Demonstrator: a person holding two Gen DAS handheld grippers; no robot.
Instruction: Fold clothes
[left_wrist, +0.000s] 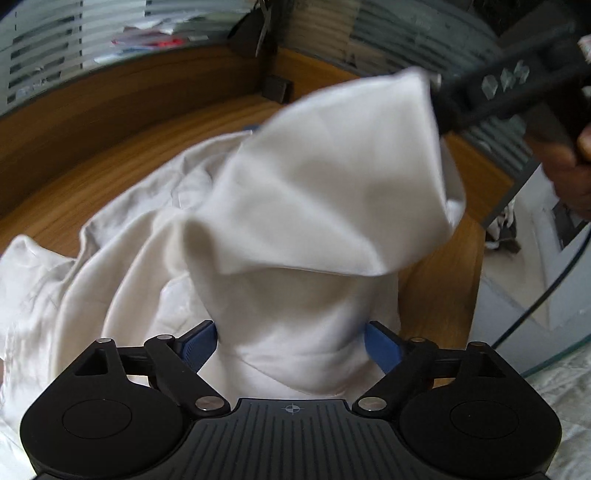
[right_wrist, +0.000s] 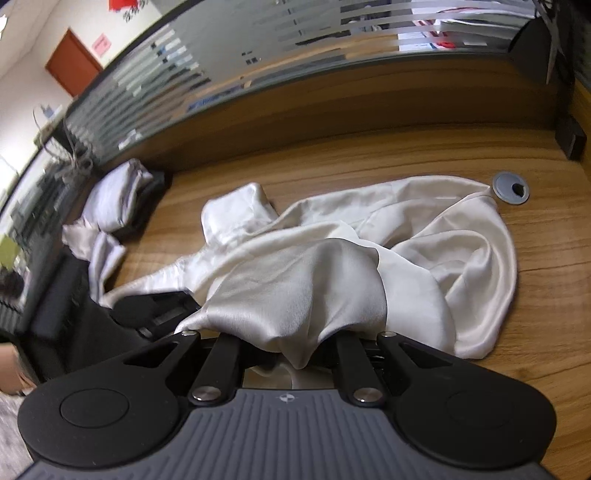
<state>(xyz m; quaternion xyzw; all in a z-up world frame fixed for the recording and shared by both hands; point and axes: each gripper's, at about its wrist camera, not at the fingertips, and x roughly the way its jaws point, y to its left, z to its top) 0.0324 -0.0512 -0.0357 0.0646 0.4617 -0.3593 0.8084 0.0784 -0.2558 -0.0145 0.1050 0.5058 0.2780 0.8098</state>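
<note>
garments: one folded pile (right_wrist: 114, 201) far left, one loose white satin garment (right_wrist: 369, 251) mid-desk | long axis runs left-right, crumpled | left gripper (left_wrist: 290, 341) blue fingers spread, cloth bunched between | right gripper (right_wrist: 291, 343) fingertips hidden under lifted fabric, closure unclear | wooden desk (right_wrist: 369, 155), grey grommet (right_wrist: 511, 187), frosted glass partition (right_wrist: 221, 48)

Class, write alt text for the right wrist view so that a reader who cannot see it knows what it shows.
A crumpled white satin garment lies on a wooden desk, one fold draped over the right gripper and hiding its fingers. Folded white clothes sit at the far left, a grey cable cap at the right.
</note>
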